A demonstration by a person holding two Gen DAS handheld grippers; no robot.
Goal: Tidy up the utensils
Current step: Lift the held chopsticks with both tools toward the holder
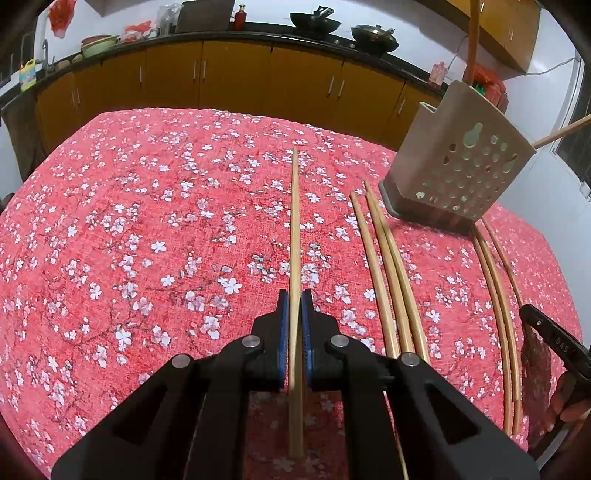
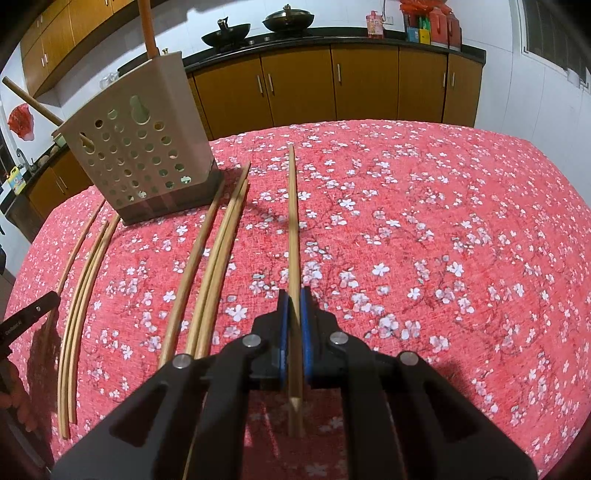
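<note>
My left gripper (image 1: 294, 301) is shut on a wooden chopstick (image 1: 294, 221) that points forward along the fingers. My right gripper (image 2: 294, 299) is shut on another wooden chopstick (image 2: 293, 221) in the same way. A beige perforated utensil holder (image 1: 461, 162) on a dark base stands on the red floral tablecloth (image 1: 147, 221), to the right of the left gripper and to the left of the right gripper (image 2: 136, 151). It holds two wooden handles. Three loose chopsticks (image 1: 388, 277) lie beside the held one, and three more (image 1: 498, 295) lie past the holder; both groups show in the right wrist view (image 2: 210, 266) (image 2: 81, 288).
A kitchen counter with brown cabinets (image 1: 236, 74) runs behind the table, with woks (image 1: 314, 22) and bowls on it. The other gripper's black tip shows at the right edge of the left wrist view (image 1: 554, 339) and at the left edge of the right wrist view (image 2: 26, 317).
</note>
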